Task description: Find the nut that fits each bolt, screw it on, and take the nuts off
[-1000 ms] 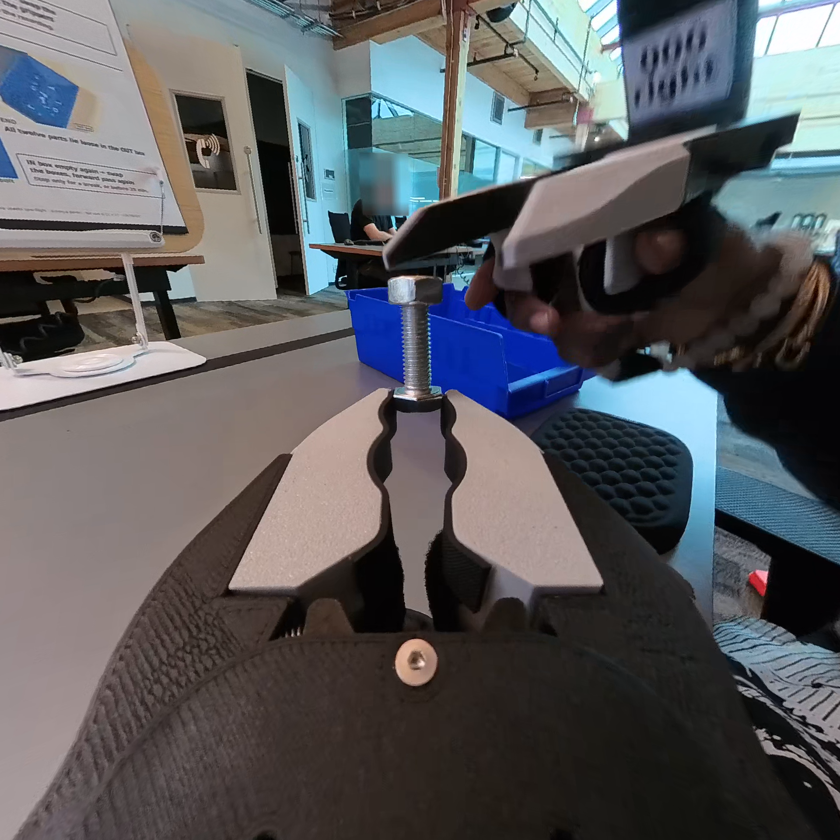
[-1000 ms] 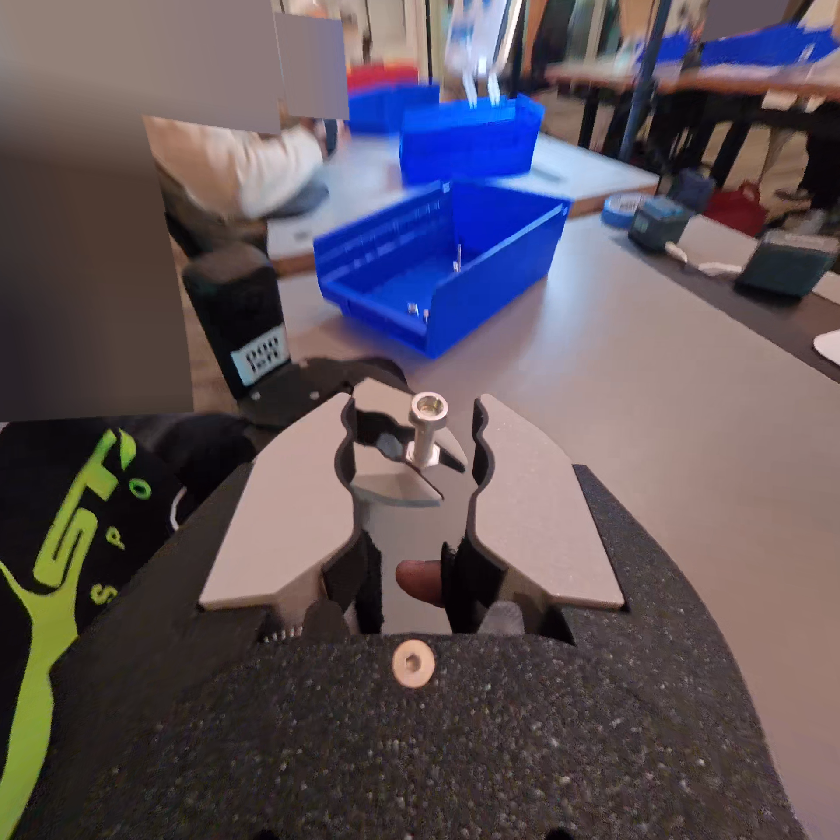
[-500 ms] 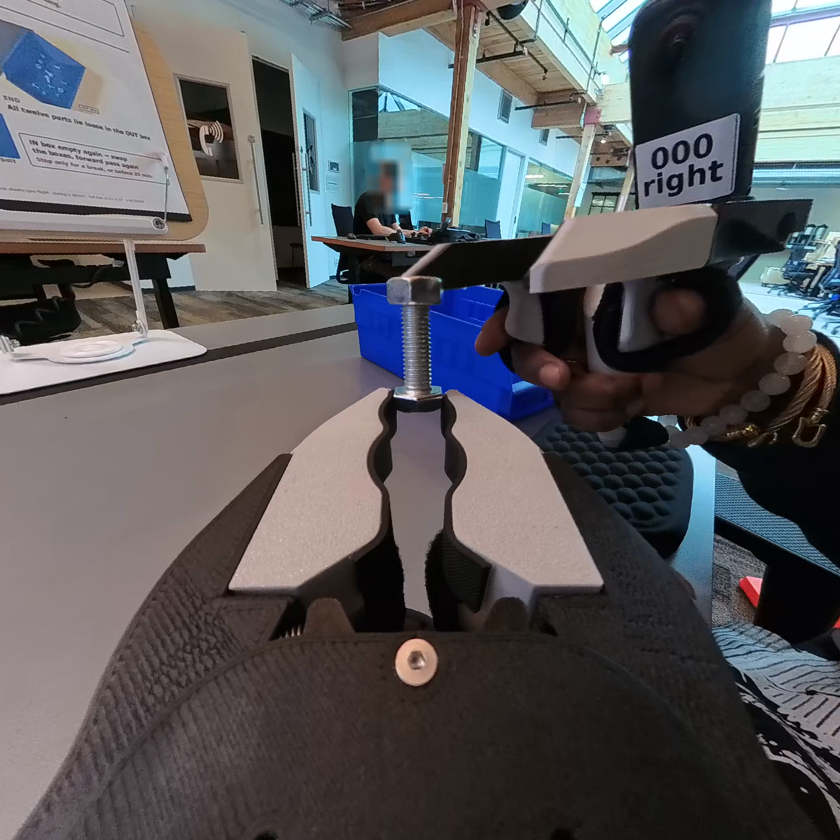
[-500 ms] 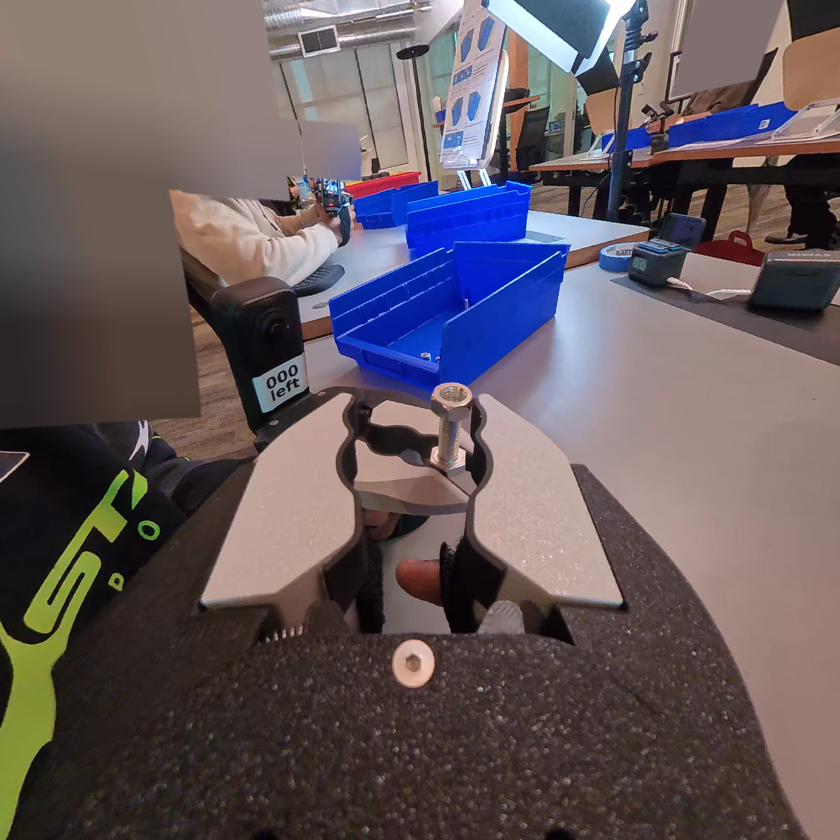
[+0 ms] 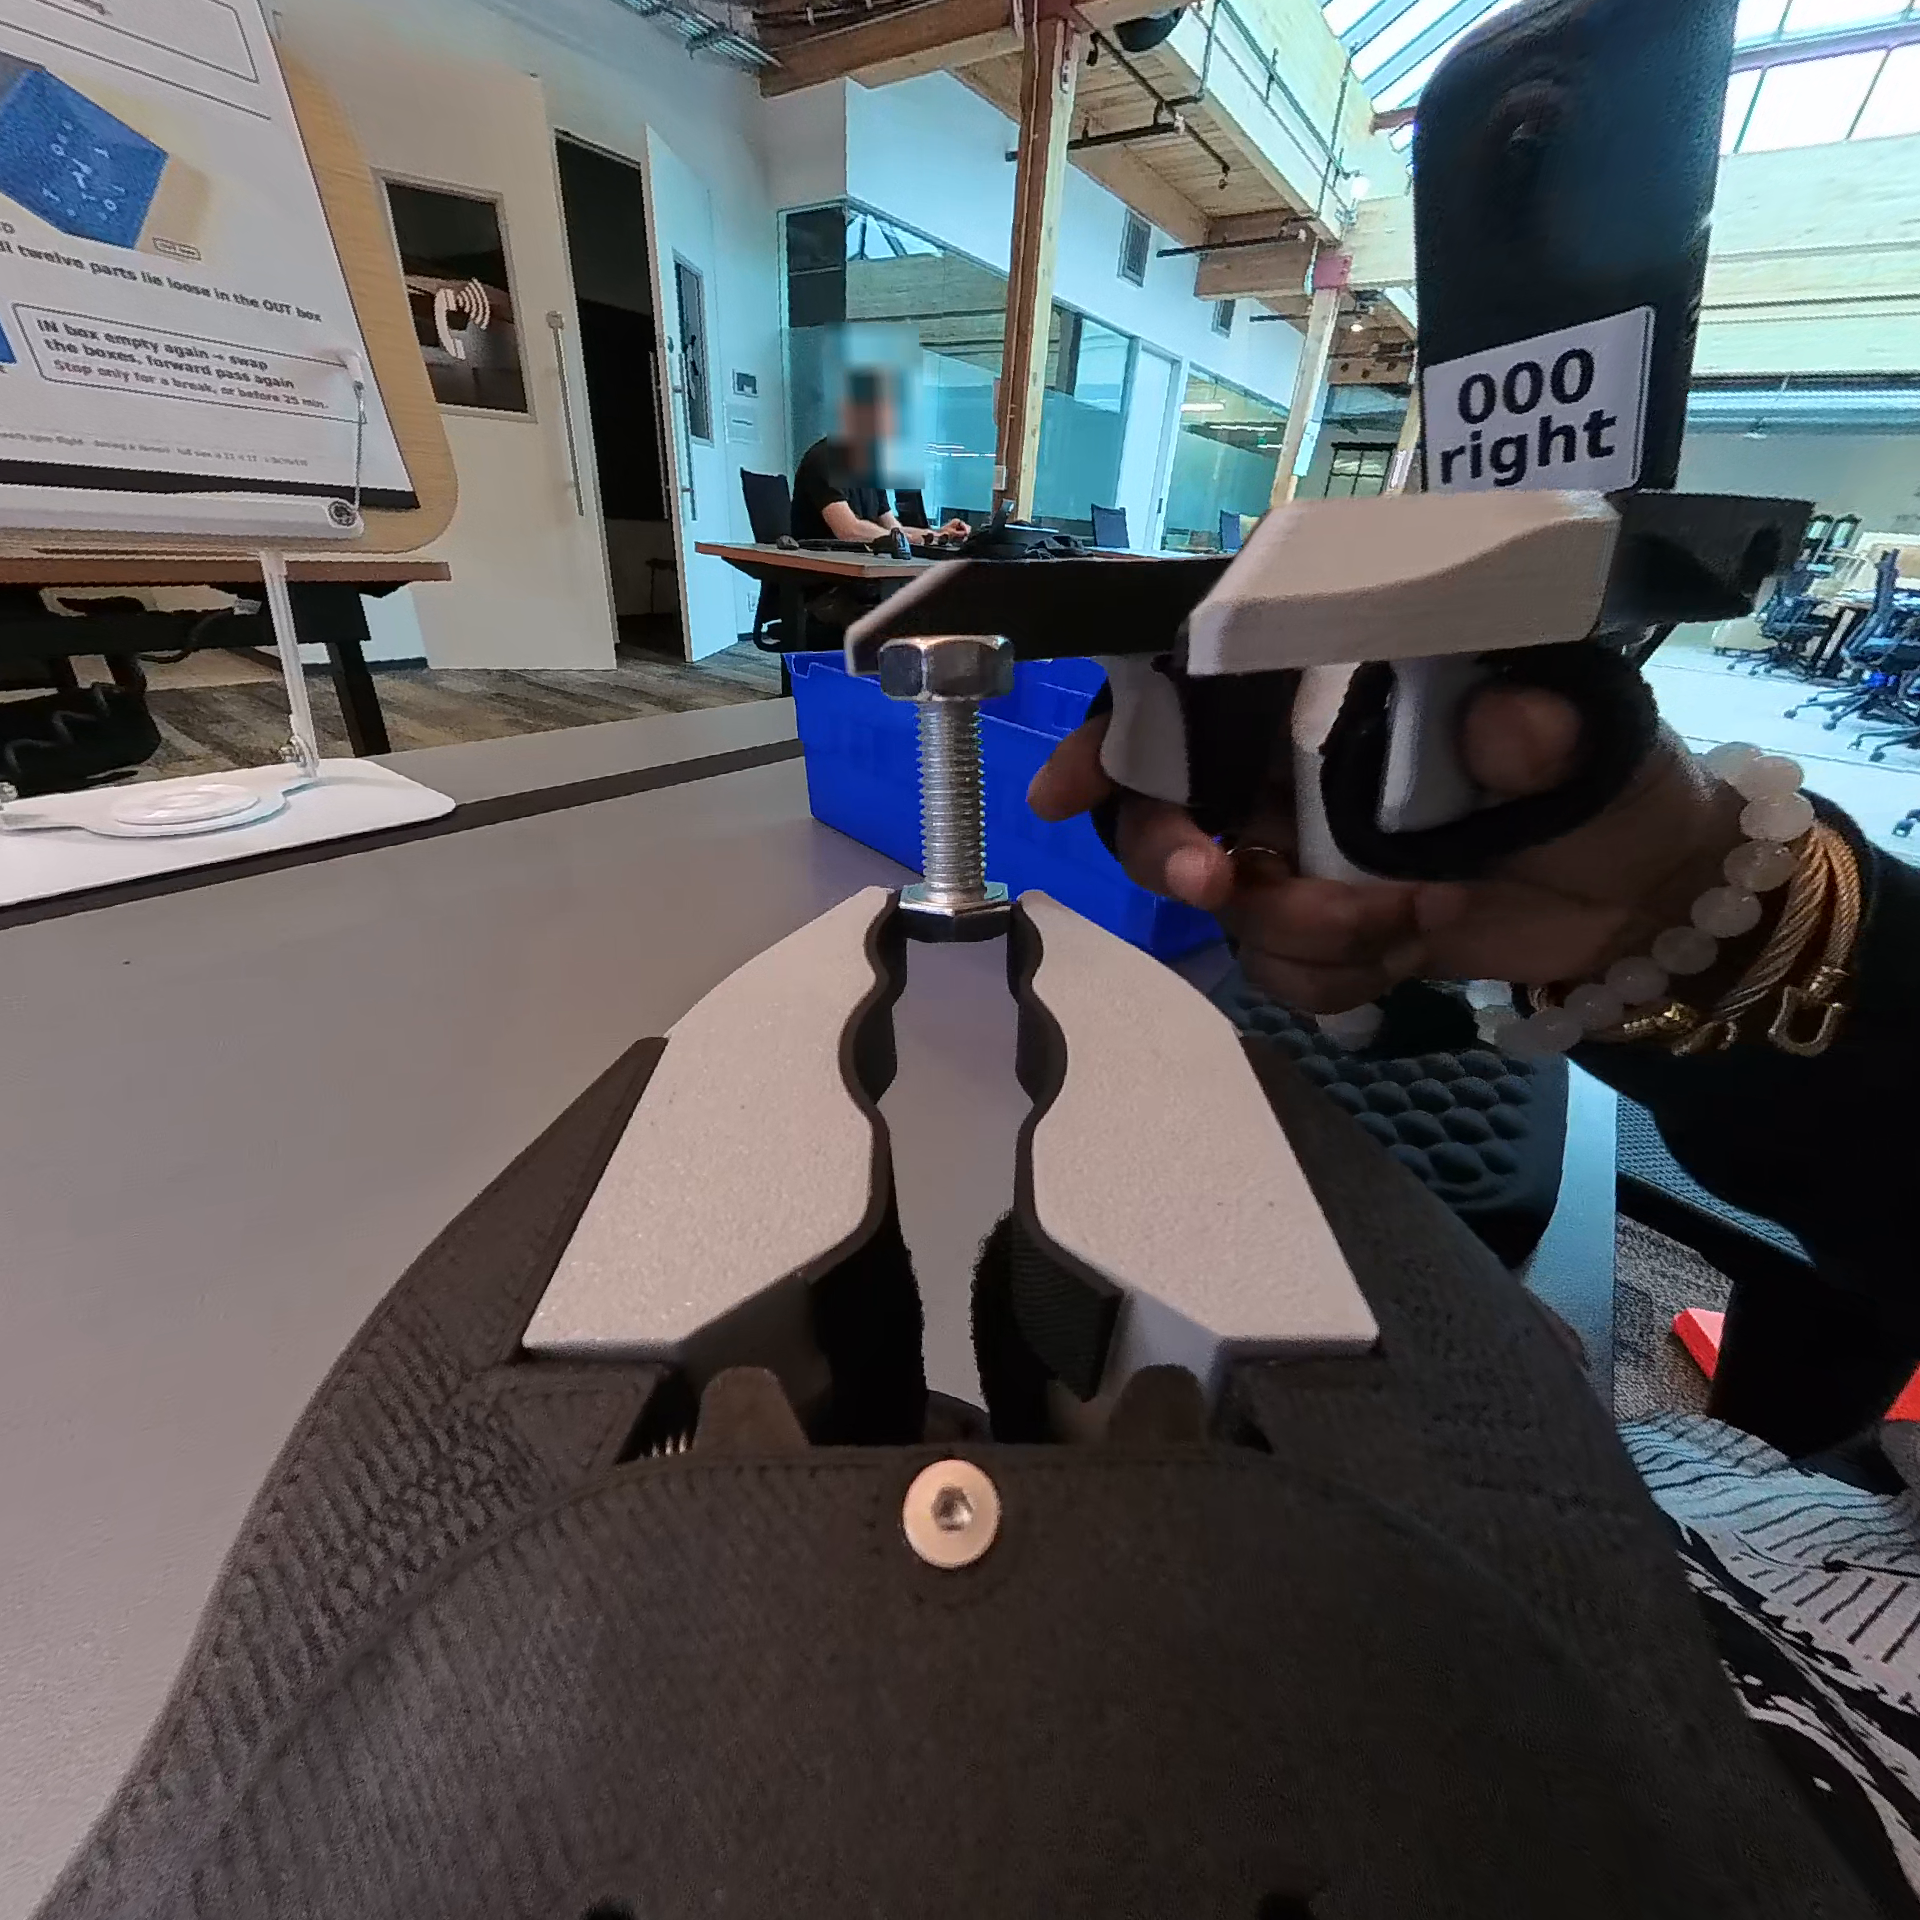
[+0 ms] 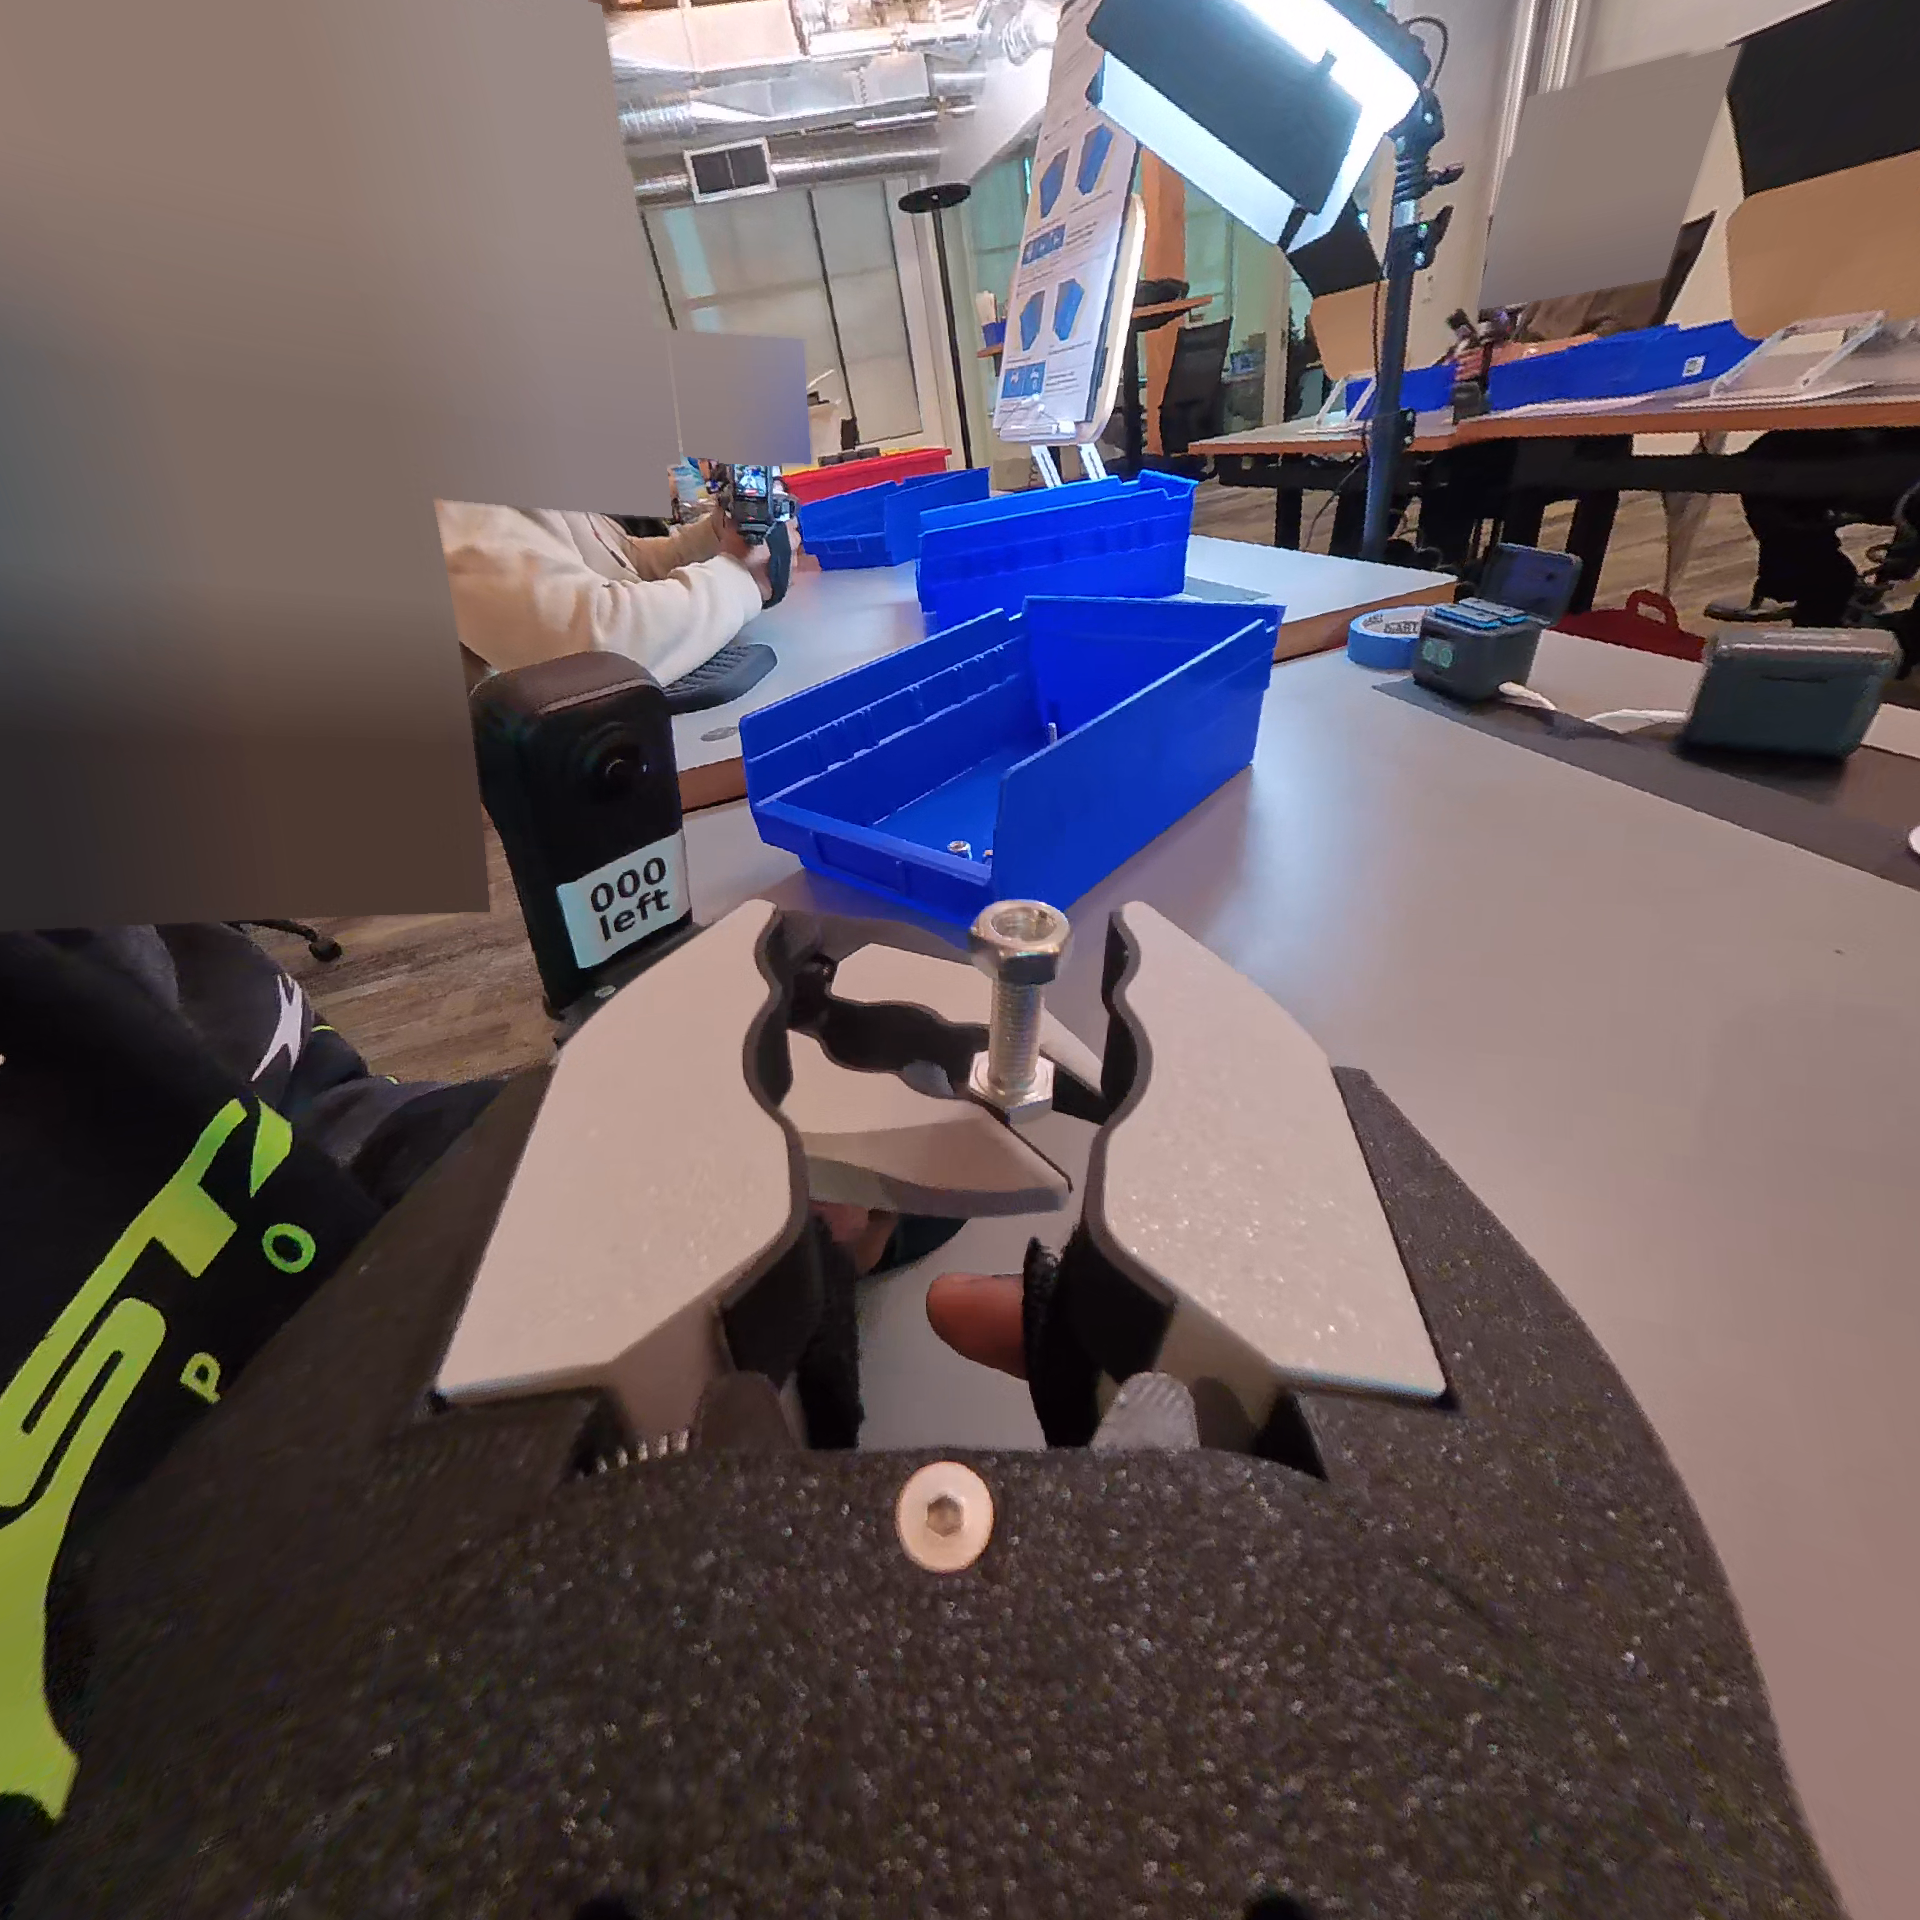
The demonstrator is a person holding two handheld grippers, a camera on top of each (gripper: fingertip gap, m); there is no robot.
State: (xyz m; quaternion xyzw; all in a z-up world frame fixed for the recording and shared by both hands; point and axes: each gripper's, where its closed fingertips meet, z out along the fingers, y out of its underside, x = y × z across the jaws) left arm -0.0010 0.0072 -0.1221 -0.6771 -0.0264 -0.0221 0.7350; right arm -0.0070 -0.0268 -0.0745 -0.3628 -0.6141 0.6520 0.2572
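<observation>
Now the left gripper is pinching the nut, bolt standing upright above the surface. Right fingers, spread wide, are flanking its head untouched; they should be closing squarely before turning.

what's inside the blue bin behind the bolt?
In the right wrist view, the blue bin shows a couple of small metal parts near its front lip. Its near wall and the bolt hide the rest of the floor.
</observation>
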